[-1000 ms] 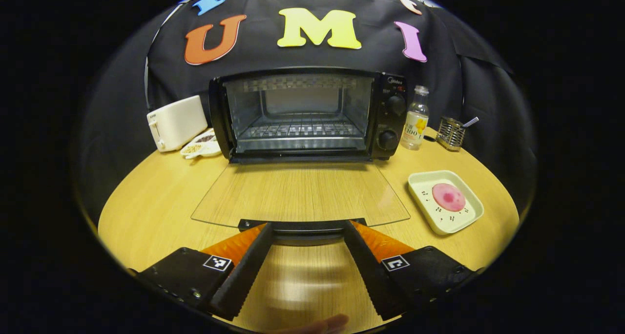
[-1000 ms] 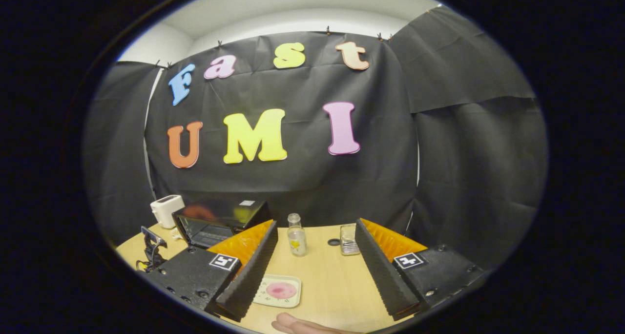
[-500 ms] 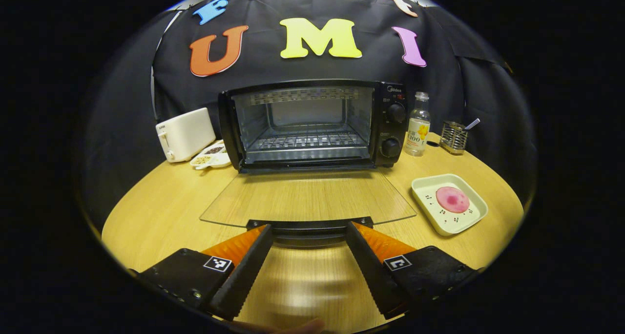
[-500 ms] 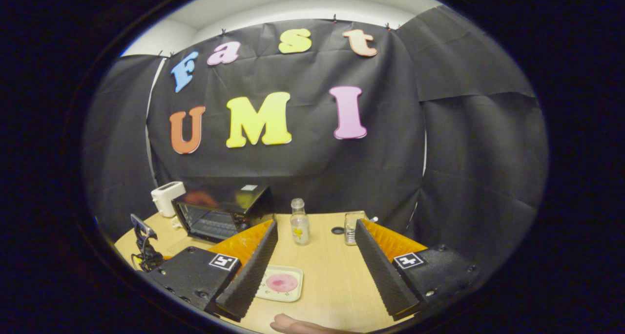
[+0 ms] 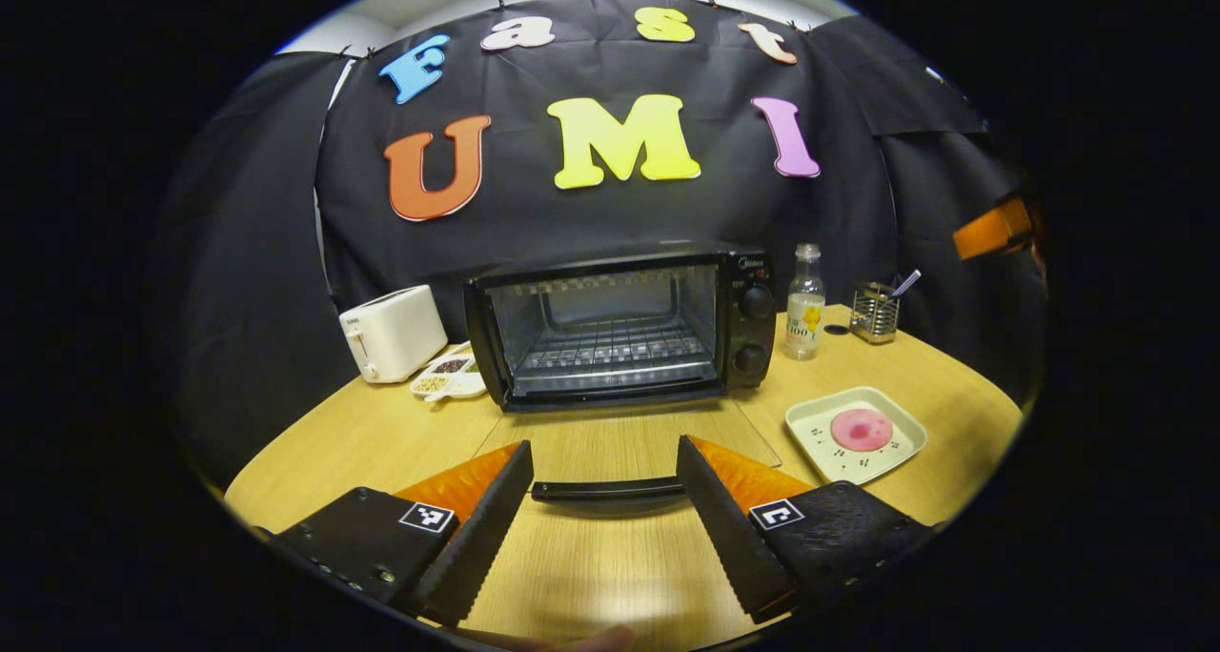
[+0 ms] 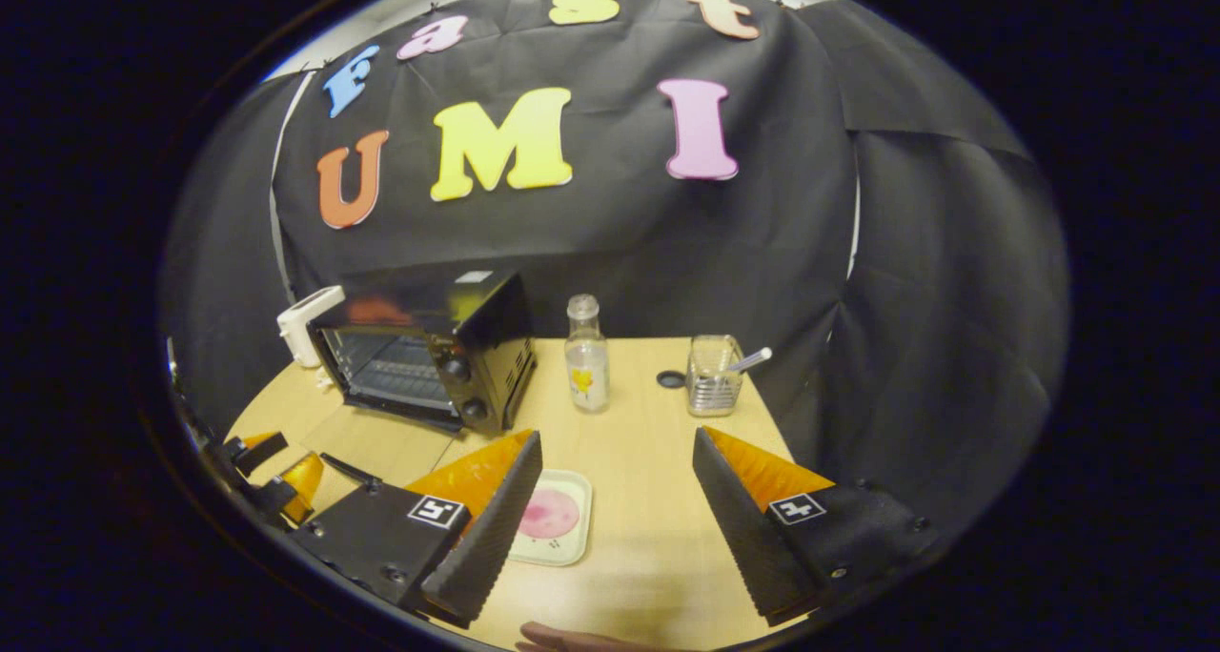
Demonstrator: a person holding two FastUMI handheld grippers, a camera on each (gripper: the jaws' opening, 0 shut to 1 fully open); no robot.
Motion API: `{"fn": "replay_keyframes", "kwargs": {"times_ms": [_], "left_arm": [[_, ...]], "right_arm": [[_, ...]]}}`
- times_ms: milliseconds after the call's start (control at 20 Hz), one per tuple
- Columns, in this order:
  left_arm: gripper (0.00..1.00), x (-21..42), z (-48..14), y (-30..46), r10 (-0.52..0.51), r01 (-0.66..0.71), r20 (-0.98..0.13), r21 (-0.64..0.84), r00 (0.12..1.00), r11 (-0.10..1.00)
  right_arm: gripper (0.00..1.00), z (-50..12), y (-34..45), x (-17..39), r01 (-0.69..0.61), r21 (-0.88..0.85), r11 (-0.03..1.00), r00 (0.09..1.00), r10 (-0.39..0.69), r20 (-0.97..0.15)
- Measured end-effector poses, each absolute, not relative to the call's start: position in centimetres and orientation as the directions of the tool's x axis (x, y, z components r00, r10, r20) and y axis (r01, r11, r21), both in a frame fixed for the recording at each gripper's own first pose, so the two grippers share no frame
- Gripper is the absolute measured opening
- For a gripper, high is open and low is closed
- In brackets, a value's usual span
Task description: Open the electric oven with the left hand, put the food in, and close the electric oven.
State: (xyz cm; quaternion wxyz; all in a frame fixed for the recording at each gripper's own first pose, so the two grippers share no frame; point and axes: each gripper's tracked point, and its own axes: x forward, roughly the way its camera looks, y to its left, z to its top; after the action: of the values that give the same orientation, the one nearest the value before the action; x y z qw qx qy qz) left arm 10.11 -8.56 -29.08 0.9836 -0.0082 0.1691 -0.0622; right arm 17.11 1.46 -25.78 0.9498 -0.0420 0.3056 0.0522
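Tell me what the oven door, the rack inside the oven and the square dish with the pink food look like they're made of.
Oven door: clear glass, the table's wood grain shows through; dark handle, probably plastic.
Rack: bare metal wire, shiny grid.
Square dish: pale, glossy, likely ceramic or melamine; cannot tell which.

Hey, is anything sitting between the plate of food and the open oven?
Nothing visible. Bare table lies between the plate and the oven mouth; its glass door lies flat in front. The bottle stands off to the side.
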Motion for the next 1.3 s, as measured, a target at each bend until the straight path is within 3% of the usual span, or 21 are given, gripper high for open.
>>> {"fn": "replay_keyframes", "kwargs": {"times_ms": [50,250,350,500,600,800,850,1000,1050,1150,1300], "left_arm": [[0.96,9.9,-28.2,-8.2,-0.124,0.115,-0.319,-0.046,0.94,0.992],[0.96,9.3,-23.0,-6.6,-0.086,0.079,-0.215,-0.04,0.973,0.996],[0.96,8.9,-20.4,-5.6,-0.055,0.051,-0.154,-0.033,0.987,0.998],[0.96,8.4,-17.1,-6.8,-0.109,0.105,-0.084,-0.045,0.991,0.993],[0.96,7.8,-15.9,-6.1,-0.089,0.086,-0.066,-0.046,0.994,0.995],[0.96,7.3,-13.2,-4.2,-0.011,0.011,-0.008,-0.051,1.0,0.999],[0.96,7.2,-12.9,-4.0,-0.004,0.003,-0.009,-0.057,1.0,0.998],[0.96,7.1,-12.3,-3.3,0.007,-0.008,-0.012,-0.05,1.0,0.999],[0.96,7.0,-12.2,-3.1,0.01,-0.011,-0.015,-0.04,1.0,0.999],[0.96,6.6,-12.0,-2.7,0.018,-0.018,-0.012,-0.017,1.0,1.0],[0.96,6.0,-11.1,-2.0,0.023,-0.022,0.021,-0.021,1.0,1.0]], "right_arm": [[0.96,-27.2,1.5,17.5,-0.131,-0.033,0.991,0.777,0.082,-0.625],[1.0,-32.2,1.1,18.1,-0.153,-0.008,0.988,0.639,0.093,-0.764],[0.95,-34.9,1.4,18.4,-0.171,0.007,0.985,0.551,0.102,-0.828],[0.88,-38.6,1.4,18.4,-0.165,0.035,0.986,0.412,0.101,-0.905],[0.82,-40.9,2.1,17.9,-0.157,0.068,0.985,0.318,0.116,-0.941],[0.63,-42.8,3.0,17.3,-0.144,0.132,0.981,0.169,0.156,-0.973],[0.53,-43.2,2.9,17.2,-0.136,0.145,0.98,0.131,0.162,-0.978],[0.41,-44.1,3.2,17.5,-0.116,0.205,0.972,0.06,0.213,-0.975],[0.24,-44.4,3.3,17.4,-0.1,0.238,0.966,0.034,0.242,-0.97],[0.09,-44.8,3.6,17.7,-0.075,0.323,0.944,-0.01,0.323,-0.946],[0.04,-45.2,4.3,18.3,-0.063,0.458,0.887,-0.04,0.457,-0.889]]}}
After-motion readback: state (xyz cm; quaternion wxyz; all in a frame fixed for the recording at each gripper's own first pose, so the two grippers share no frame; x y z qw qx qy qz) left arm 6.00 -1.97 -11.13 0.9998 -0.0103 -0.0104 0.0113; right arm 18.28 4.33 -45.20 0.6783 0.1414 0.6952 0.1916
